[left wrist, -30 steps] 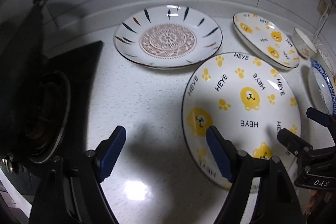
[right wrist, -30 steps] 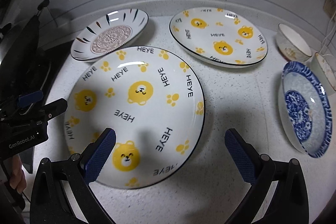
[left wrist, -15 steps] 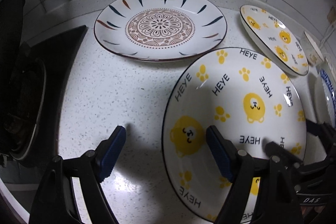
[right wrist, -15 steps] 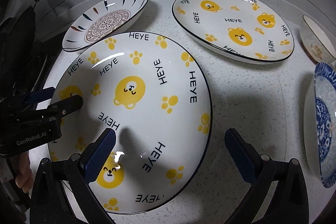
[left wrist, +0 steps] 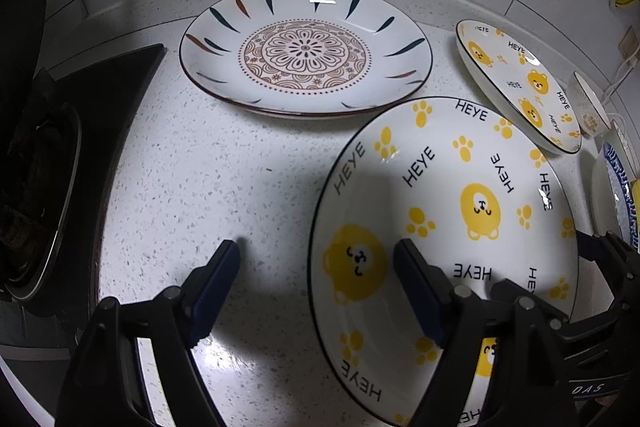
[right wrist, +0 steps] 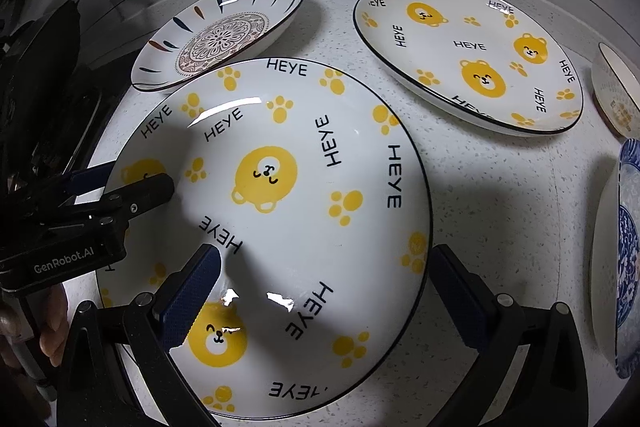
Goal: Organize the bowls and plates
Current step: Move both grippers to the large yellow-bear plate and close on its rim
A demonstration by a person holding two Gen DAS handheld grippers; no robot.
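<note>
A big white plate with yellow bears and "HEYE" lettering [left wrist: 452, 163] [right wrist: 320, 219] lies flat on the speckled counter, closest to me. My left gripper [left wrist: 316, 267] is open across its left rim, one finger over the plate and the other over bare counter. My right gripper [right wrist: 324, 283] is open across its right rim, its right finger outside the edge. Each gripper shows in the other's view: the left gripper [right wrist: 120, 187], the right gripper [left wrist: 560, 267]. Behind lie a mandala-patterned plate [left wrist: 306, 51] [right wrist: 220, 39] and a second bear plate [left wrist: 520, 83] [right wrist: 468, 55].
A black stove [left wrist: 40, 187] with a pan handle fills the left side. At the right sit a small bowl [right wrist: 616, 95] and a blue-patterned plate [right wrist: 624, 247]. A hand [right wrist: 52, 327] holds the left gripper. A tiled wall closes the back.
Both grippers have come forward and lower over the near bear plate. The left one's right finger now sits further in over the plate. No plate has moved.
</note>
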